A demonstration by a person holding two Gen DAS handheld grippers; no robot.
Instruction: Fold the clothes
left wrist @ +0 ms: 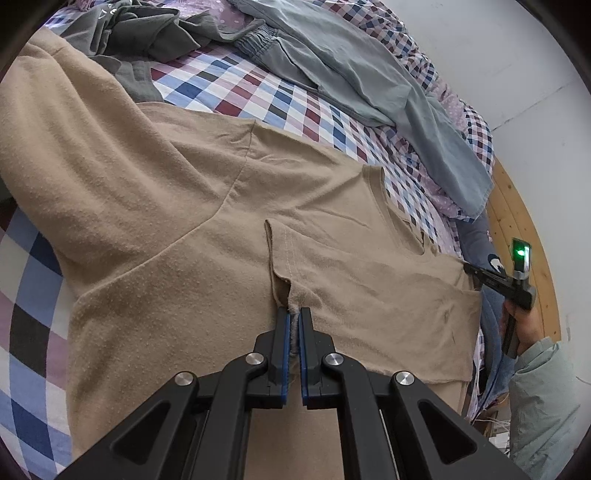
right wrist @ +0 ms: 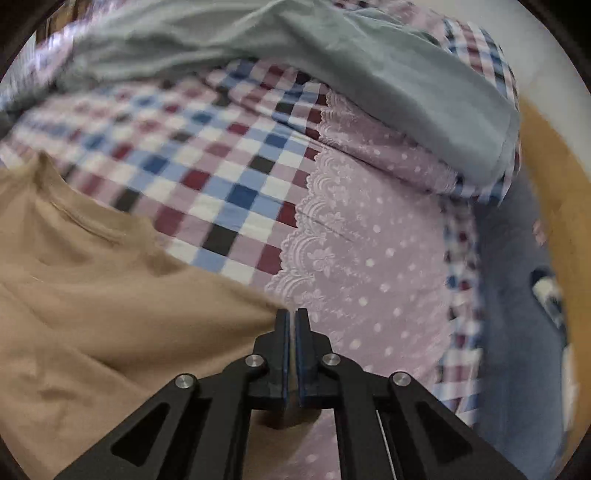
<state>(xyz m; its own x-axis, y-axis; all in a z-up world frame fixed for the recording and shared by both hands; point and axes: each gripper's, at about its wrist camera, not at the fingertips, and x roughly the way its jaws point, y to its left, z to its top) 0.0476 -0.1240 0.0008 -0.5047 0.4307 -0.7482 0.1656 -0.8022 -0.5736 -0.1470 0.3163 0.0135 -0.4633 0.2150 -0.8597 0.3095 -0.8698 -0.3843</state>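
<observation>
Fabric of a tan T-shirt (left wrist: 177,206) spreads across the checked bedsheet (left wrist: 258,88) of the bed, its neckline toward the wooden bed edge (left wrist: 524,221). The left tool (left wrist: 294,314) is clamped on a folded sleeve edge of the shirt. The right tool (right wrist: 294,314) has its fingers together, pinching the shirt's corner over a lilac dotted cloth (right wrist: 369,258). Beyond the shirt lie grey trousers (left wrist: 351,70) and a dark green garment (left wrist: 140,33).
</observation>
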